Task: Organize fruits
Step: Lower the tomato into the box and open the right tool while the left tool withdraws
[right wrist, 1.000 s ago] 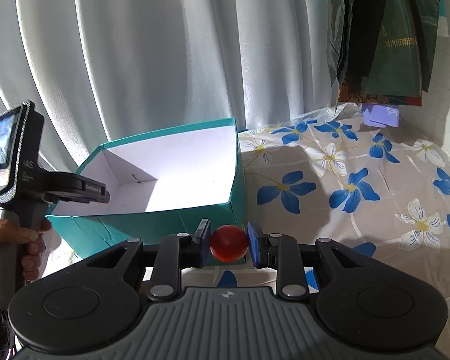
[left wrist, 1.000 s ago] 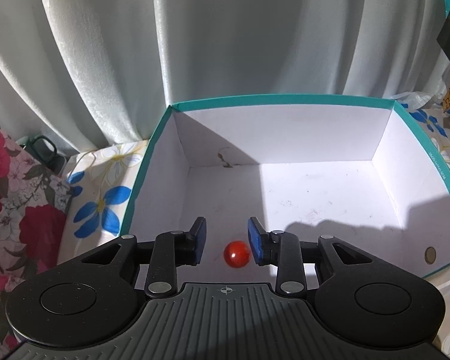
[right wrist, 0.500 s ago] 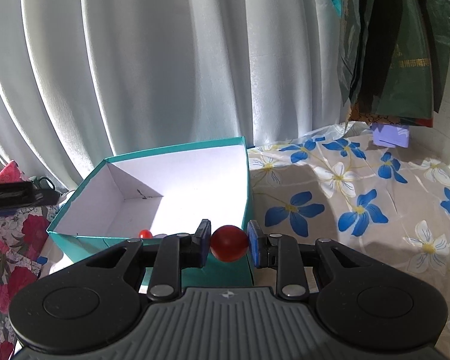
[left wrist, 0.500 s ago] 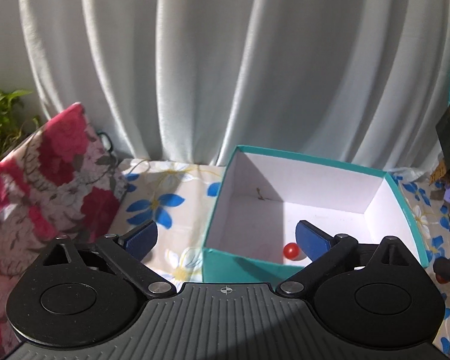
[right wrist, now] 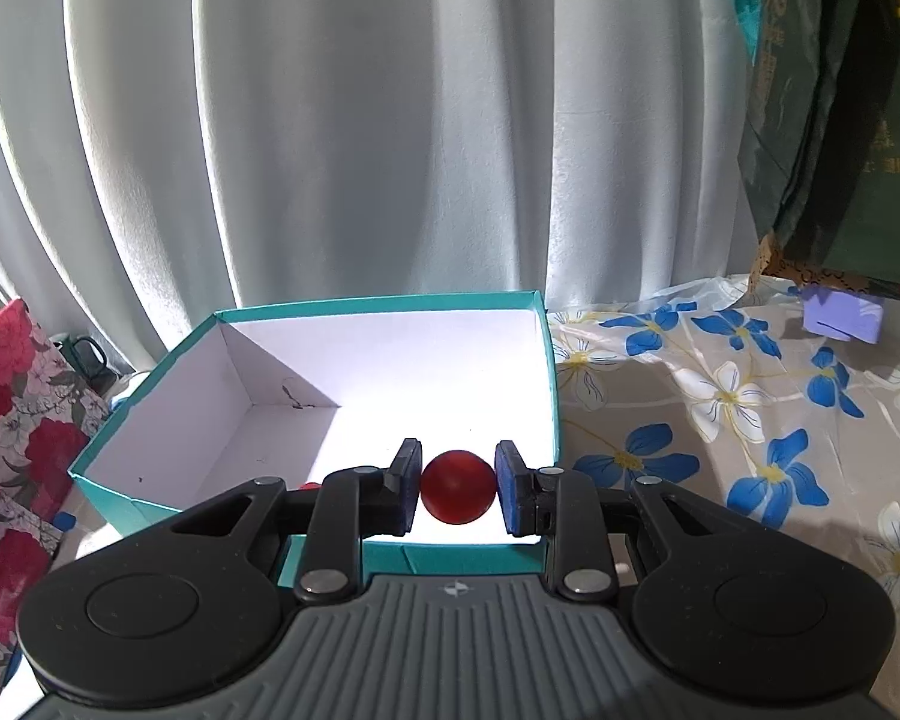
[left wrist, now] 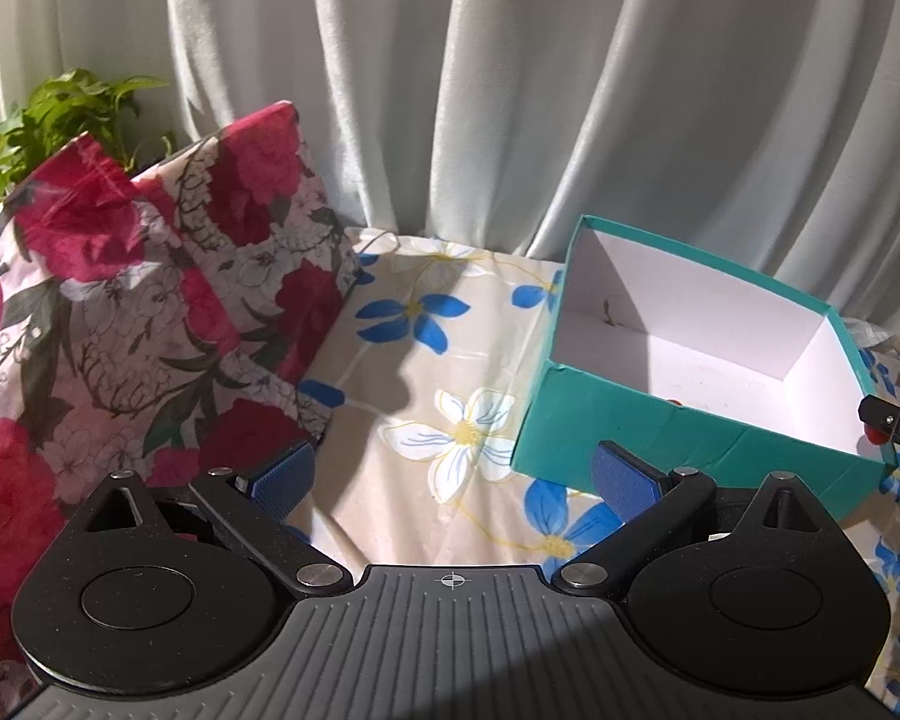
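Observation:
My right gripper (right wrist: 457, 489) is shut on a round red fruit (right wrist: 457, 486), holding it just above the near wall of the teal box (right wrist: 378, 303), whose inside is white. A second small red fruit (right wrist: 310, 486) lies on the box floor, mostly hidden behind the left finger. In the left wrist view my left gripper (left wrist: 453, 474) stands wide open with nothing between its blue pads, over the flowered cloth to the left of the teal box (left wrist: 678, 426). A sliver of the small red fruit (left wrist: 677, 401) shows over the box's near wall.
A red-flowered bag (left wrist: 150, 300) leans at the left with a green plant (left wrist: 60, 120) behind it. White curtains close off the back. Right of the box are the flowered tablecloth (right wrist: 720, 420), a purple block (right wrist: 843, 315) and hanging dark green bags (right wrist: 840, 120).
My left gripper spread its jaws wide, left the small red fruit in the box and drew back to the left. My right gripper carried its fruit up to the box's near wall.

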A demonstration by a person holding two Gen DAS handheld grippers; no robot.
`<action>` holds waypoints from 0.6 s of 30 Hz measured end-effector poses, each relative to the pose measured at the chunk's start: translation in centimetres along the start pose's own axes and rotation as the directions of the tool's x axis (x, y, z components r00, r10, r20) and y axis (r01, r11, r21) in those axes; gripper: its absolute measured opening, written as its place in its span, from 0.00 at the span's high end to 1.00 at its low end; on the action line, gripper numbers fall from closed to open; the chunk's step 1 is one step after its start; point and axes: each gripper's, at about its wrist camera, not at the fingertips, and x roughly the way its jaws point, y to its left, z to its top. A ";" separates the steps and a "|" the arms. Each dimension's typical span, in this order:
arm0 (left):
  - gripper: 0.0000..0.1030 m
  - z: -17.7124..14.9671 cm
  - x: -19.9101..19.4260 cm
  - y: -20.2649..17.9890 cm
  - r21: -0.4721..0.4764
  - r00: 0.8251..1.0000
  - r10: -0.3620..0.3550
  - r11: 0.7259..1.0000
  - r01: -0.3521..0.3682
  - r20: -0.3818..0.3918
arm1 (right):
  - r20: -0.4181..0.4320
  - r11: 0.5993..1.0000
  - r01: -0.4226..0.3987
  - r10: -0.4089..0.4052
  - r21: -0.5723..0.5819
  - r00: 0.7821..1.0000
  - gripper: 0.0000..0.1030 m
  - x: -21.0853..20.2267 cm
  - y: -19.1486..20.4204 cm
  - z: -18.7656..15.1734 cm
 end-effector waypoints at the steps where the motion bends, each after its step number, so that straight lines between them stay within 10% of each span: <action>1: 0.02 -0.2 0.0 0.4 -0.010 1.000 0.009 1.000 -0.009 -0.006 | -0.003 1.000 0.005 -0.005 -0.002 1.000 0.75 0.4 0.1 0.0; 18: 0.02 -3.6 1.0 1.8 -0.005 0.993 0.051 0.999 -0.052 -0.104 | -0.079 0.997 0.022 -0.028 -0.076 0.996 0.75 4.7 1.0 -0.7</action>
